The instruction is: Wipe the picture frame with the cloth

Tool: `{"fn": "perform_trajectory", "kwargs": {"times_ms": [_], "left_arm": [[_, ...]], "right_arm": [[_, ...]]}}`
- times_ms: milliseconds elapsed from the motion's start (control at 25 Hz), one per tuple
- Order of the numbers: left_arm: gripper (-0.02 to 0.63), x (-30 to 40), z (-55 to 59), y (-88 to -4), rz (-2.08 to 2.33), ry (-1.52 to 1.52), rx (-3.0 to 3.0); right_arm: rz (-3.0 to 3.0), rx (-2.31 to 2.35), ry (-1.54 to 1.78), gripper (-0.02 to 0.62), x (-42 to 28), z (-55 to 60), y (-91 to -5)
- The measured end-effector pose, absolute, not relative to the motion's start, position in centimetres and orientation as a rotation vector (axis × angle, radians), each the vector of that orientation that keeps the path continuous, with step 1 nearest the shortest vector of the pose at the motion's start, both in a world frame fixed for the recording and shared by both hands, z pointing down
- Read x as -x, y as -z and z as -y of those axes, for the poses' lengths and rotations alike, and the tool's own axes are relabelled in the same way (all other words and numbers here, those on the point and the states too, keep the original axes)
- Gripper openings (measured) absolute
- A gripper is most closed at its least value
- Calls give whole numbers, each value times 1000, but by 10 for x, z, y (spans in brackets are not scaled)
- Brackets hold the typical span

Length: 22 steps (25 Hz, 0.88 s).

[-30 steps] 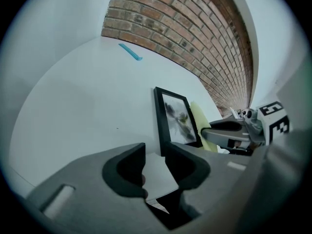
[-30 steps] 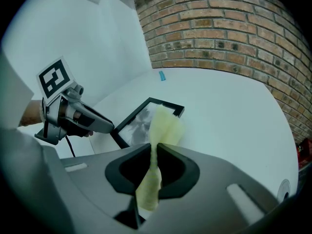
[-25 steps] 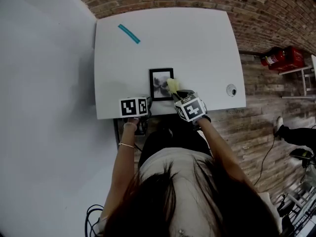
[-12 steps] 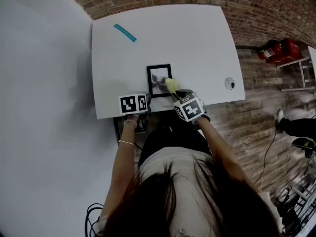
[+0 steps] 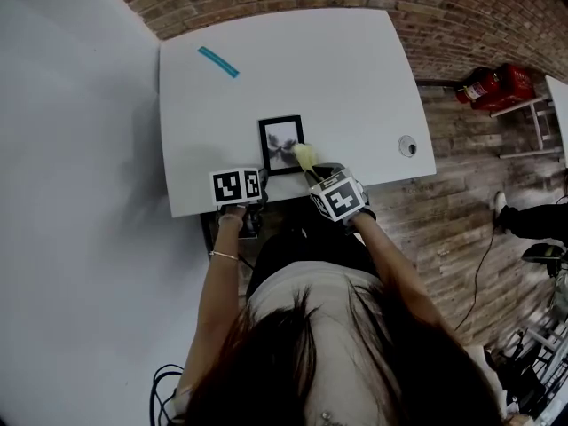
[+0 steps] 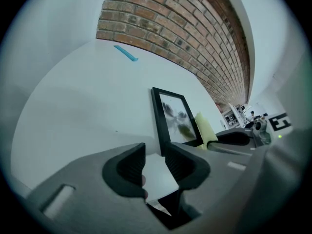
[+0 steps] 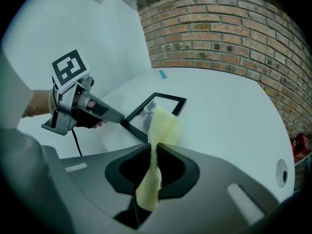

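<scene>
Cloth (image 5: 304,156) slid along right edge of picture frame (image 5: 281,145), clamped in right claw (image 7: 155,147), left claw (image 6: 155,151) apart at its corner.

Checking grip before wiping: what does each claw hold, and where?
Right claw pinches the yellow cloth near its middle, one end fanned toward the picture frame. Left claw stands open at the frame's near corner, gripping nothing.

Open passage across bare white bench (image 5: 355,69) behind and right of black rectangular picture frame (image 5: 281,145); interrupted by thin teal strip (image 5: 217,61) far left, round grey grommet (image 5: 407,145) right.
</scene>
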State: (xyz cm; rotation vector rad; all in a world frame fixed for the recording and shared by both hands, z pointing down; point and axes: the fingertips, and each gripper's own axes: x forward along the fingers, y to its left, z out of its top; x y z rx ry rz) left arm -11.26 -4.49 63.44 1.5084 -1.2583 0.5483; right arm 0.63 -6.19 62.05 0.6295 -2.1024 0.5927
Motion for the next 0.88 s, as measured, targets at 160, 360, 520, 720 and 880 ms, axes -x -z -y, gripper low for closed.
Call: {"fn": "perform_trajectory", "kwargs": {"times_ms": [160, 360, 520, 720, 880], "left_arm": [[126, 110, 46, -634, 1255, -545, -1512], [126, 111, 46, -634, 1253, -538, -1512], [130, 112, 45, -633, 1253, -535, -1512], [133, 112, 44, -633, 1253, -524, -1508], [135, 113, 44, -634, 1252, -516, -1504]], "right_arm": [[2097, -616, -592, 43, -3, 64, -622], [2096, -578, -585, 43, 5, 62, -622], [2104, -541, -574, 43, 14, 58, -621], [2111, -492, -555, 43, 24, 53, -623], [2116, -466, -543, 43, 31, 52, -622]]}}
